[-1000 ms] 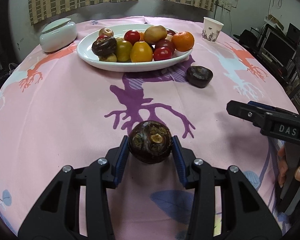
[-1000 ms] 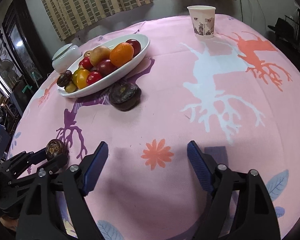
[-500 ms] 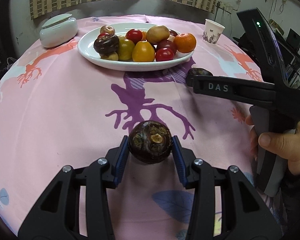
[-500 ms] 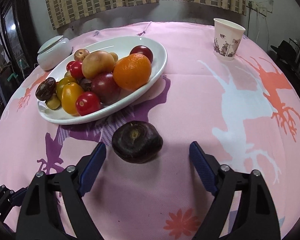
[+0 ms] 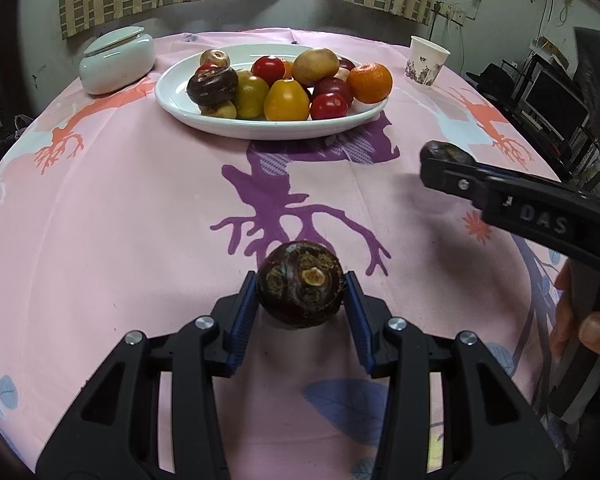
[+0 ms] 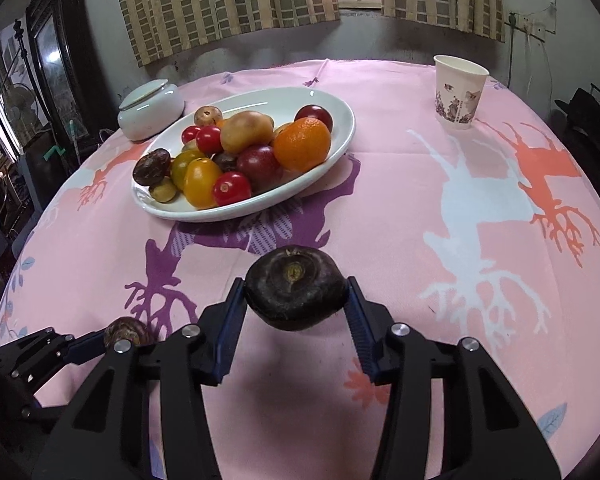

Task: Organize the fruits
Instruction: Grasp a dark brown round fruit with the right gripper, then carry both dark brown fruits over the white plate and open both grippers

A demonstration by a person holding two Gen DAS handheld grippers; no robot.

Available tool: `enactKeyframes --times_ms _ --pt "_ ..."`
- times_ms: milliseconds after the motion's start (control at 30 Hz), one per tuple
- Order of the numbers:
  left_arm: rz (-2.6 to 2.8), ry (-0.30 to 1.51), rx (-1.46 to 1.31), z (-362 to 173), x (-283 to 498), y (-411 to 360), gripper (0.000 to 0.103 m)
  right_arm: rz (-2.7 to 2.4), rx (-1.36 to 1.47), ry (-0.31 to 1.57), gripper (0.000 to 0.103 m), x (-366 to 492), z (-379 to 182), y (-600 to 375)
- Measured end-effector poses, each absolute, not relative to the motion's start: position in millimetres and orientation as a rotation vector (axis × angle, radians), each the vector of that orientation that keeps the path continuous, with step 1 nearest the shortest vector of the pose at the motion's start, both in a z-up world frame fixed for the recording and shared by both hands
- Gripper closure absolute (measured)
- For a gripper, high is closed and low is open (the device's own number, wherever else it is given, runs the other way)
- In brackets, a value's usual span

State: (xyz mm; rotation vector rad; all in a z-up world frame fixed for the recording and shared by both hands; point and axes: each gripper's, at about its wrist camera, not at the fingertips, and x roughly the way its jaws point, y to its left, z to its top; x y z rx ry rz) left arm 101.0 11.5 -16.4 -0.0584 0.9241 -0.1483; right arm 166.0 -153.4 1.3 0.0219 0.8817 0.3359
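My left gripper (image 5: 301, 285) is shut on a dark brown water chestnut (image 5: 300, 283), held over the pink tablecloth in front of the white oval plate (image 5: 180, 102). The plate holds several fruits: tomatoes, an orange (image 5: 369, 83), yellow fruits and another dark chestnut (image 5: 212, 85). My right gripper (image 6: 296, 289) is shut on a second dark water chestnut (image 6: 295, 287), just in front of the plate (image 6: 340, 136). In the left wrist view that chestnut (image 5: 444, 152) shows at the tip of the right gripper. In the right wrist view the left gripper's chestnut (image 6: 127, 331) shows at lower left.
A white lidded ceramic jar (image 5: 116, 60) stands left of the plate. A paper cup (image 6: 459, 94) stands at the back right. A pink patterned cloth (image 6: 480, 220) covers the round table; dark furniture and monitors lie beyond its right edge.
My right gripper has moved up to the second chestnut and shut on it; half a second ago it was open around it. My left gripper keeps its chestnut, little moved.
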Motion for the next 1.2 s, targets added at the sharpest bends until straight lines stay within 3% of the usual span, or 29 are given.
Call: enactKeyframes --times_ms 533,1200 --pt "-0.103 0.902 -0.037 -3 96 9 0.059 0.373 0.164 0.798 0.053 131 24 -197" --pt "-0.07 0.813 0.001 48 117 28 0.059 0.398 0.119 0.797 0.053 131 32 -179"
